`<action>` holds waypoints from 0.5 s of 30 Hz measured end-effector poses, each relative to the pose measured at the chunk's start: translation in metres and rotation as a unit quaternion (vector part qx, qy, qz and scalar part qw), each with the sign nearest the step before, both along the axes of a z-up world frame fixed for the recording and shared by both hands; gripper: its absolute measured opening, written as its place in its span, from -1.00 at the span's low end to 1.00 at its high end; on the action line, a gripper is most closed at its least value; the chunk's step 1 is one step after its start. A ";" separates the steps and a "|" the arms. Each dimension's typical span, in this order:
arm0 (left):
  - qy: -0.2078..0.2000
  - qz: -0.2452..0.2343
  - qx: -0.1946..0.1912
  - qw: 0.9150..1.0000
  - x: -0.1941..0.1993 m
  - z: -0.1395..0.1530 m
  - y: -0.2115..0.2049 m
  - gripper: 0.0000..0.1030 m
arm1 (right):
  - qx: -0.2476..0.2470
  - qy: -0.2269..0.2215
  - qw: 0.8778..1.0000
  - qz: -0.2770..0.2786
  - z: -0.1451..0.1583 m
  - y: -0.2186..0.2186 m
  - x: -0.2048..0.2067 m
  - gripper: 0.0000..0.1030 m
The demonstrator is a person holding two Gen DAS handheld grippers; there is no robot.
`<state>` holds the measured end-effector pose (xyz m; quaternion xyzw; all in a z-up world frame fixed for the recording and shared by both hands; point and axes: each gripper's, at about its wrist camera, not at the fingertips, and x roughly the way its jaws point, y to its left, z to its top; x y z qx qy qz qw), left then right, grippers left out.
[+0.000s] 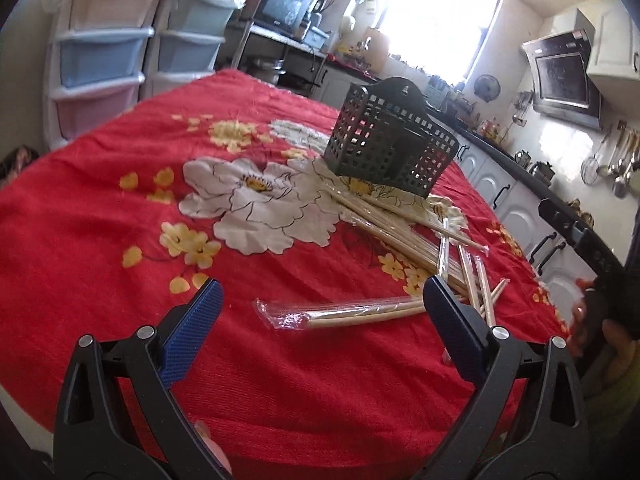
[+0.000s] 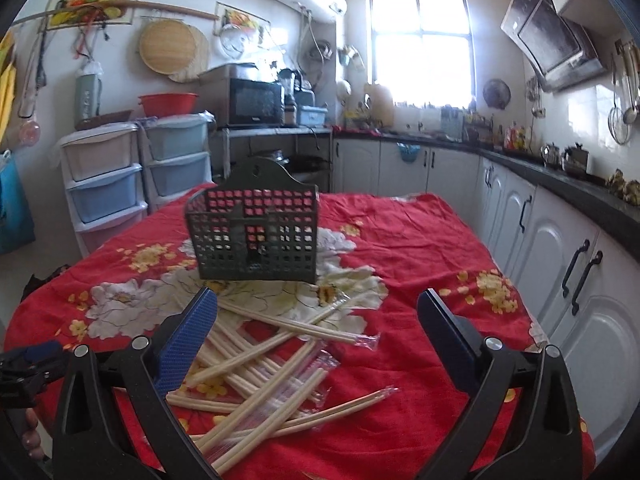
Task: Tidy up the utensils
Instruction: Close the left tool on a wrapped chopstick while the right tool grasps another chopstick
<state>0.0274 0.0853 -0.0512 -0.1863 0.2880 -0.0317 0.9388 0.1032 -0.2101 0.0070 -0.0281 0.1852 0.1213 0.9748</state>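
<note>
A dark perforated utensil holder (image 1: 390, 142) (image 2: 254, 232) stands upright on the red flowered tablecloth (image 1: 120, 220) (image 2: 420, 248). A loose pile of wrapped wooden chopsticks (image 1: 404, 236) (image 2: 264, 364) lies in front of it. One wrapped pair (image 1: 344, 314) lies apart, just ahead of my left gripper (image 1: 322, 300). My left gripper is open and empty above the cloth. My right gripper (image 2: 316, 312) is open and empty, hovering over the near side of the pile. The right gripper's body shows at the right edge of the left wrist view (image 1: 580, 248).
Plastic drawer units (image 2: 104, 188) stand beyond the table's far left. White cabinets with a dark counter (image 2: 560, 208) run along the right side. A microwave (image 2: 256, 104) sits on a shelf at the back.
</note>
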 end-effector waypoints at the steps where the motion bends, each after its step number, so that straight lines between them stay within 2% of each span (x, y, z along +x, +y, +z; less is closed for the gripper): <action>1: 0.003 0.000 -0.006 1.000 0.001 -0.001 0.001 0.66 | 0.000 0.008 1.000 -0.004 -0.001 -0.002 0.005 0.88; 5: 0.022 -0.014 -0.030 0.999 0.006 -0.007 0.003 0.37 | 0.009 0.048 0.999 -0.017 -0.008 -0.009 0.029 0.88; 12: 0.042 -0.027 -0.064 0.997 0.014 -0.014 0.003 0.15 | -0.004 0.096 0.995 -0.032 -0.029 -0.012 0.056 0.88; 15: 0.048 -0.030 -0.076 0.996 0.019 -0.017 0.004 -0.01 | 0.011 0.121 0.992 -0.036 -0.035 -0.019 0.066 0.88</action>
